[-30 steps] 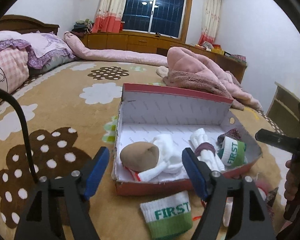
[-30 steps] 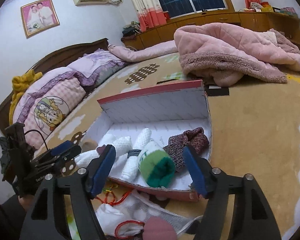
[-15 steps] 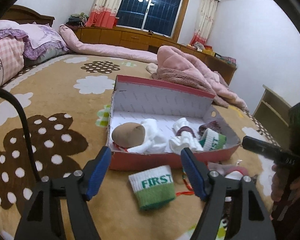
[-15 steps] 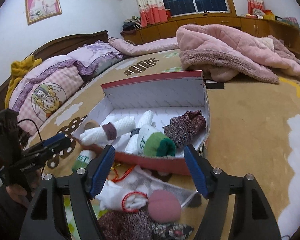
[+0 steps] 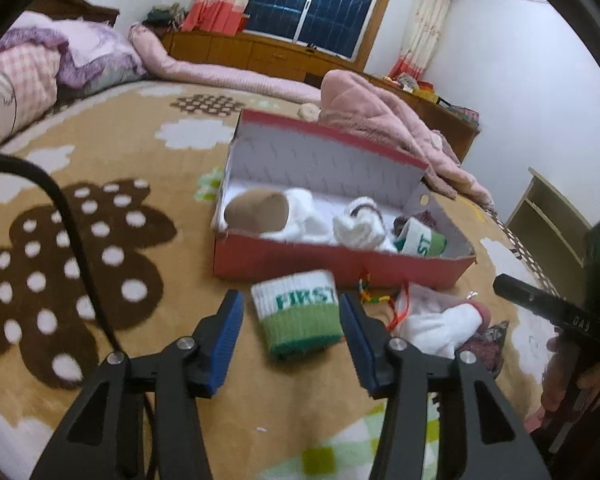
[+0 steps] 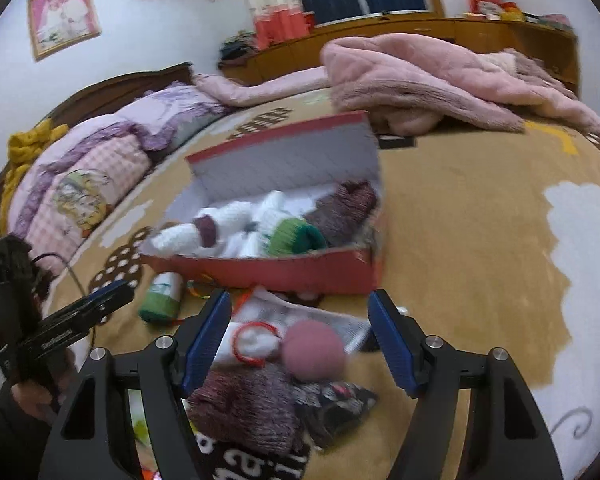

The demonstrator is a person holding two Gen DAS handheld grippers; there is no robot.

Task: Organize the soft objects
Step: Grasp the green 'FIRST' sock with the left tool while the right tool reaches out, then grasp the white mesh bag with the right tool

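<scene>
Where claw [image 5: 292,326] straddles sock [image 5: 298,316], gaps.

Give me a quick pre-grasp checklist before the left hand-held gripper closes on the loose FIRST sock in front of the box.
1. Left hand-held gripper open: ok, both blue pads apart.
2. FIRST sock between the pads: ok, centred, lying on the bedspread.
3. Nothing else in the gap: ok; the red string lies just beyond the right pad.
4. Pads low enough to pinch the sock: cannot tell from this angle.
5. Room in the red box: ok, bare floor shows between the brown roll and the white socks.
6. Right hand-held gripper clear of the sock: ok, open over the pile of loose socks.
</scene>
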